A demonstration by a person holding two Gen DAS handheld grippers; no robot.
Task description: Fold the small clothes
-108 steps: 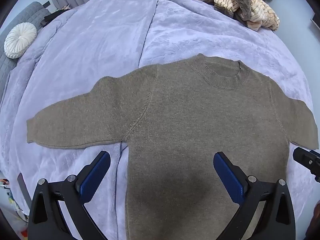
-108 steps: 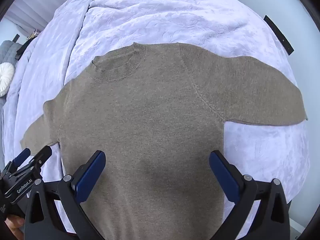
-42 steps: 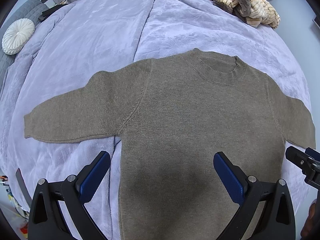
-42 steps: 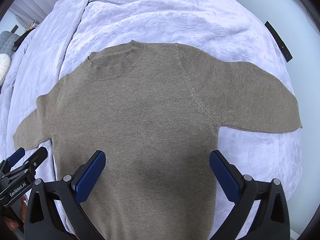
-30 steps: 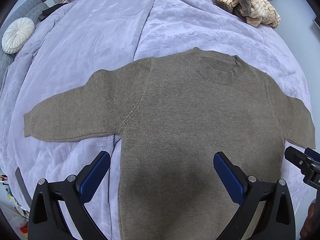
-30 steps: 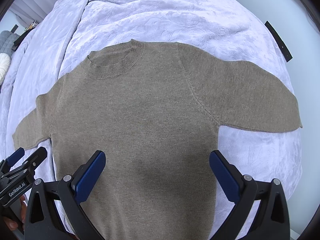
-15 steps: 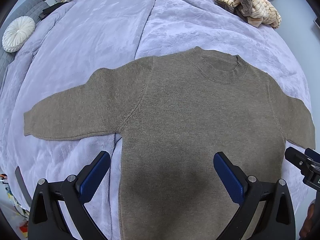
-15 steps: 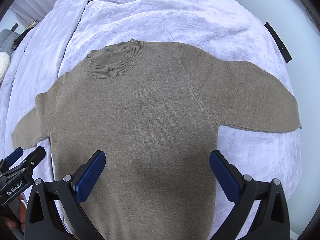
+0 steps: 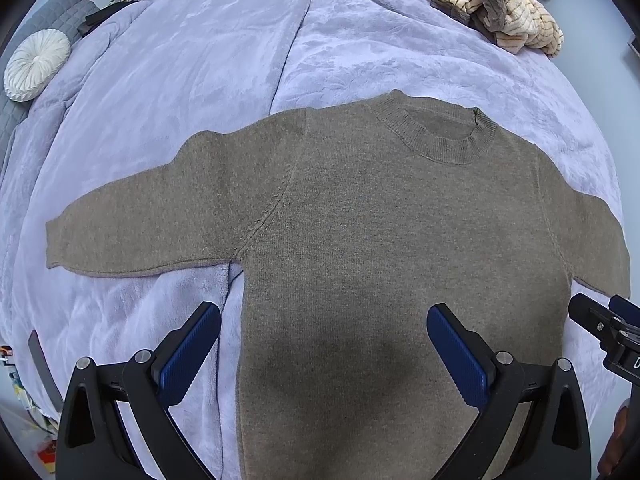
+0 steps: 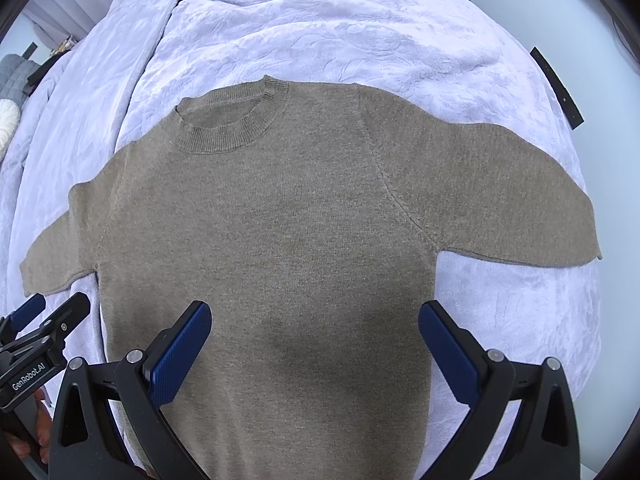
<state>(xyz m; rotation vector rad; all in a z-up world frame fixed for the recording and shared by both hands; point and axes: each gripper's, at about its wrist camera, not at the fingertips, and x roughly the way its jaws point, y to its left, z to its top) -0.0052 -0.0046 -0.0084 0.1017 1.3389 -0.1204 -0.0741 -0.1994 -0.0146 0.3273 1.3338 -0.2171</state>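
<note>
A small olive-brown knit sweater [image 9: 360, 220] lies flat and face up on the lilac blanket, sleeves spread to both sides, collar at the far end; it also shows in the right wrist view [image 10: 300, 220]. My left gripper [image 9: 324, 344] is open and empty, hovering over the sweater's lower left body. My right gripper [image 10: 316, 340] is open and empty over the lower right body. Each gripper shows at the edge of the other's view: the right one [image 9: 600, 324] and the left one [image 10: 44, 320].
The lilac blanket [image 9: 200, 60] covers the whole bed. A heap of striped beige and brown clothes [image 9: 496, 12] lies at the far edge. A round white cushion [image 9: 36, 64] sits on a grey seat at far left. The bed's right edge [image 10: 588, 280] is near the right sleeve.
Both grippers have drifted only slightly over the sweater; it looks a touch flatter than 3.6 s ago. Both stay open and empty.
</note>
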